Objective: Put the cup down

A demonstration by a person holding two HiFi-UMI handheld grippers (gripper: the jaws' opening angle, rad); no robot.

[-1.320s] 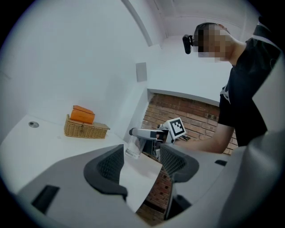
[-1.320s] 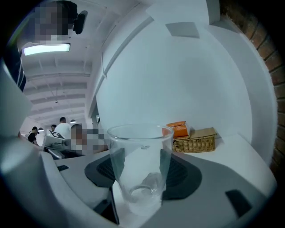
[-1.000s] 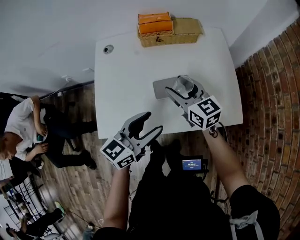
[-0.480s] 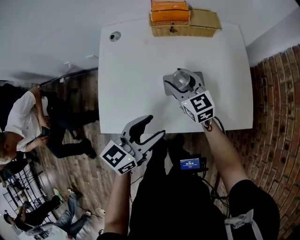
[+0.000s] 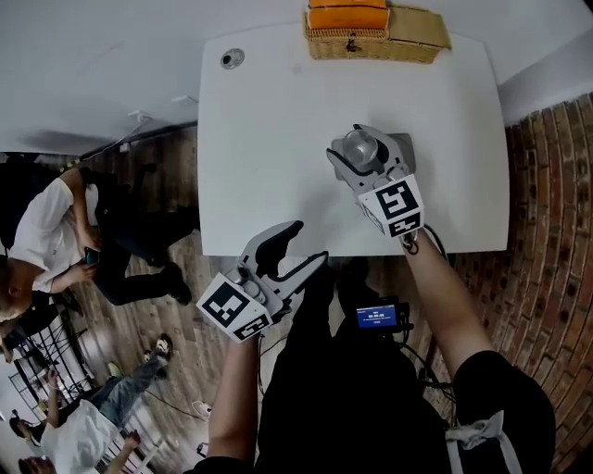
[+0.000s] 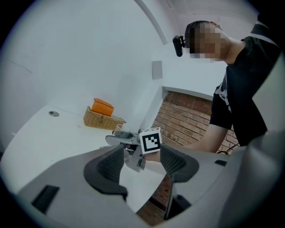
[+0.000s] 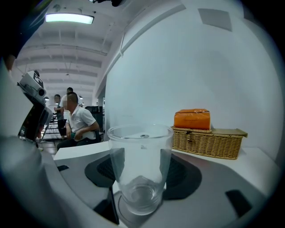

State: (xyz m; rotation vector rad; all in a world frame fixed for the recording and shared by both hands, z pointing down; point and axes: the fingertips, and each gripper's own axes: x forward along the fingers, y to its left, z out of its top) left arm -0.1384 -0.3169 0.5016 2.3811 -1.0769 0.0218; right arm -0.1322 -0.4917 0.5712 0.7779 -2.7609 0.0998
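Note:
A clear empty cup (image 7: 140, 178) stands upright between the pads of my right gripper (image 7: 140, 147), which is shut on its sides. In the head view the cup (image 5: 359, 148) and right gripper (image 5: 356, 159) are over a grey mat (image 5: 404, 146) on the white table (image 5: 269, 139). Whether the cup's base touches the mat is hidden. My left gripper (image 5: 306, 243) is open and empty, just off the table's near edge. The left gripper view shows its jaws (image 6: 141, 164) apart, with the right gripper (image 6: 150, 140) and cup (image 6: 118, 129) beyond.
A wicker basket (image 5: 408, 42) with an orange box (image 5: 347, 17) on it sits at the table's far edge. A small round fitting (image 5: 232, 58) is at the far left corner. A brick wall (image 5: 556, 231) stands to the right. People (image 5: 46, 231) sit left of the table.
The right gripper with the cup has shifted left across the grey mat, from its right end towards its left side. The left gripper stays open by the near edge.

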